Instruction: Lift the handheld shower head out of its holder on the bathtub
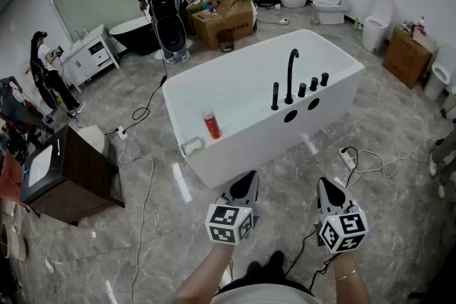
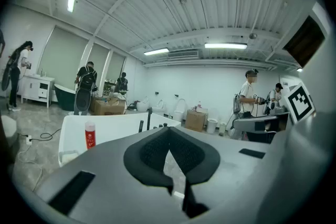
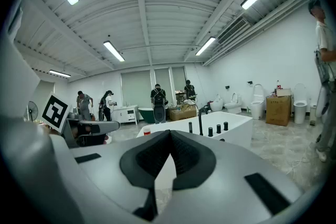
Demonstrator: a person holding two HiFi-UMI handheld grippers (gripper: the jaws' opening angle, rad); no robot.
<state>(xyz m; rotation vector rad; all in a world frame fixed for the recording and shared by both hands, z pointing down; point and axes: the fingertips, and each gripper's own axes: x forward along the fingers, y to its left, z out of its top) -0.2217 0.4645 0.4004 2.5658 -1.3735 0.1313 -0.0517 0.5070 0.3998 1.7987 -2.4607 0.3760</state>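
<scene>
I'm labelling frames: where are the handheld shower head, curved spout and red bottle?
handheld shower head (image 1: 275, 96), head view, upright black shaft.
curved spout (image 1: 289, 78), head view, mid stem.
red bottle (image 1: 212, 127), head view, red body.

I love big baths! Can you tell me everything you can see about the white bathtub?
The bathtub is white, shiny and rectangular with rounded corners. It stands by itself on the grey stone-look floor. It looks empty of water. On its near rim stand a tall curved black spout, a slim black shower head, three black knobs and a red bottle.
</scene>
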